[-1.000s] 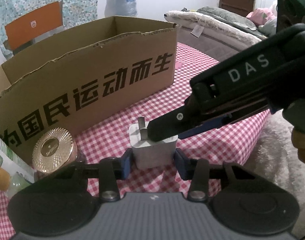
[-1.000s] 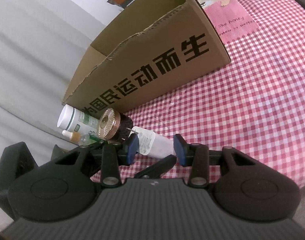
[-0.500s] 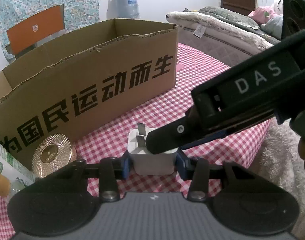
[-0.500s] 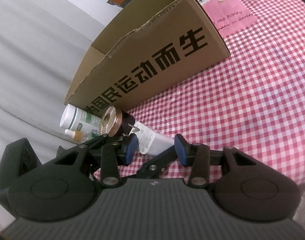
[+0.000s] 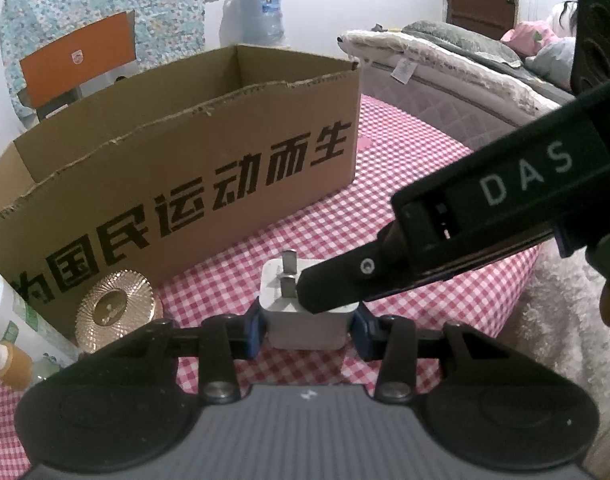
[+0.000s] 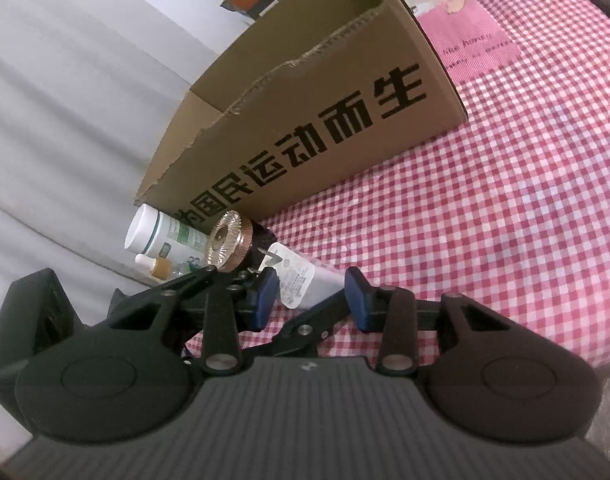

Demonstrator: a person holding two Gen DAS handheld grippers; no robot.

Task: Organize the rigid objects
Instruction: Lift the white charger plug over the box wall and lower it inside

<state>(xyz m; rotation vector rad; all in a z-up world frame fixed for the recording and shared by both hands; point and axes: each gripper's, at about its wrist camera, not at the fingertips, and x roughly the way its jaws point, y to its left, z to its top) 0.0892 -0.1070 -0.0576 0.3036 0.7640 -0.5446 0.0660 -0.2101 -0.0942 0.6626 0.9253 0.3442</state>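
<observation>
A white plug charger (image 5: 305, 320) with two metal prongs sits between the blue pads of my left gripper (image 5: 308, 332), which press on its two sides just above the red checked tablecloth (image 5: 405, 240). My right gripper (image 6: 309, 300) reaches in from the right. One of its black fingers (image 5: 329, 286) lies over the charger's prong face. In the right wrist view the charger (image 6: 301, 280) lies between the right pads, whose jaws are closing with a small gap still showing at the right pad. An open cardboard box (image 5: 185, 160) stands just behind.
Left of the charger, a gold-lidded dark jar (image 6: 233, 246), a white bottle with a green label (image 6: 165, 236) and a small amber dropper bottle (image 6: 157, 266) lie against the box (image 6: 305, 120). A bed (image 5: 465, 64) stands beyond the round table, and its edge drops off at the right.
The right gripper's pads have drawn a little closer together around the charger. The charger now sits squarer between the left pads. Both hands have stayed where they were.
</observation>
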